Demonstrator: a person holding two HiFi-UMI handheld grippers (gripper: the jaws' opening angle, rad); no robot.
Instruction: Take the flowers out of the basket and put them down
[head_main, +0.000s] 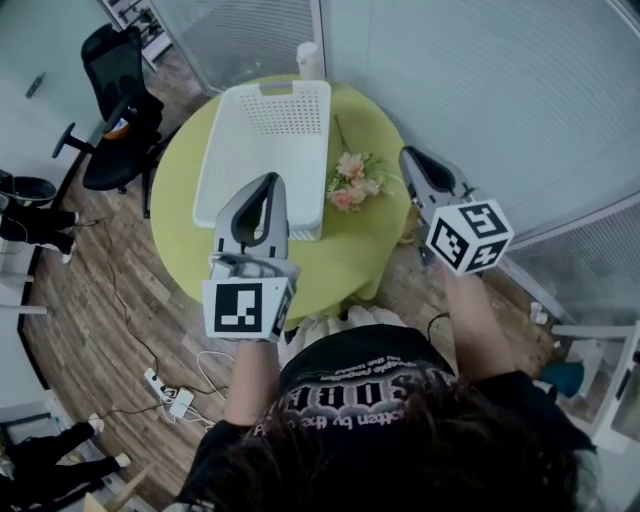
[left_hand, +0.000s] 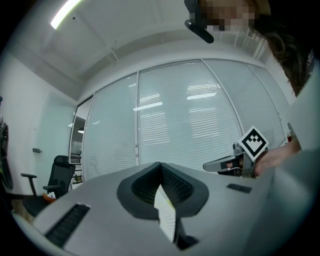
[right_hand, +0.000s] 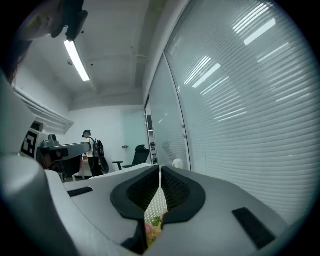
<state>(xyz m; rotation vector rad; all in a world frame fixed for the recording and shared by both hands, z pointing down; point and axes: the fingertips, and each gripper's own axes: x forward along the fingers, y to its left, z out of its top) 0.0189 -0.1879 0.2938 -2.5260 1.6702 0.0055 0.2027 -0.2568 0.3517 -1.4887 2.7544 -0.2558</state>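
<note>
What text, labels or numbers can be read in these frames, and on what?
Black shirt: white print, warped and partly hidden; only "by the" can be made out, and that not surely.
Left marker cube: black-and-white square code, no letters.
Right marker cube: square code too, no letters.
White basket: no label visible.

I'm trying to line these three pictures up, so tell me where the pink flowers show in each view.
Head view: the flowers lie on the green table, just right of the white basket.
Left gripper view: not in it.
Right gripper view: flowers at bottom centre, a small pink-and-green patch.
Shared landmark: the glass wall with blinds.
</note>
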